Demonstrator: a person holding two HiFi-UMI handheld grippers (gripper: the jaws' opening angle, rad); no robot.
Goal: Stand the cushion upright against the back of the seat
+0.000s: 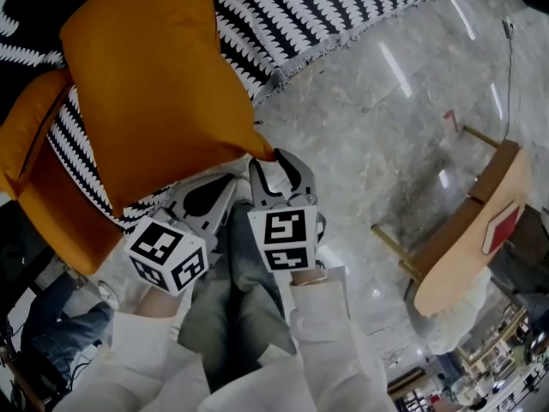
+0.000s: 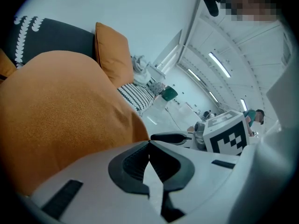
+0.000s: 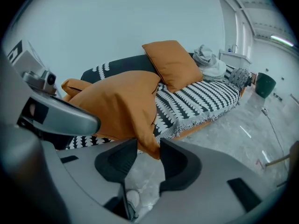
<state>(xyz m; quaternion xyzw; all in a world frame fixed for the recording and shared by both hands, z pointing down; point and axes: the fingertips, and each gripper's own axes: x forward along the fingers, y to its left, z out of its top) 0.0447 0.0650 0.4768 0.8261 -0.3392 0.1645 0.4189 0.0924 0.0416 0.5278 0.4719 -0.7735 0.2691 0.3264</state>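
Marble floor [image 1: 386, 127] fronts striped sofa [image 1: 300, 15]; left claw [image 2: 148, 143] closed, right claw [image 3: 148, 144] wide at cushion [image 3: 121, 101] corner.

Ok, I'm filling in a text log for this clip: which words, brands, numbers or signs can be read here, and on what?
No words, brands or numbers can be read in any view.
Left marker cube and right marker cube: black-and-white square patterns only, no letters.
Red patch on the wooden piece: a plain shape, no print visible.

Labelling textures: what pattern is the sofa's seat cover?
Black-and-white scalloped rows on the seat cover; clearest in the right gripper view.
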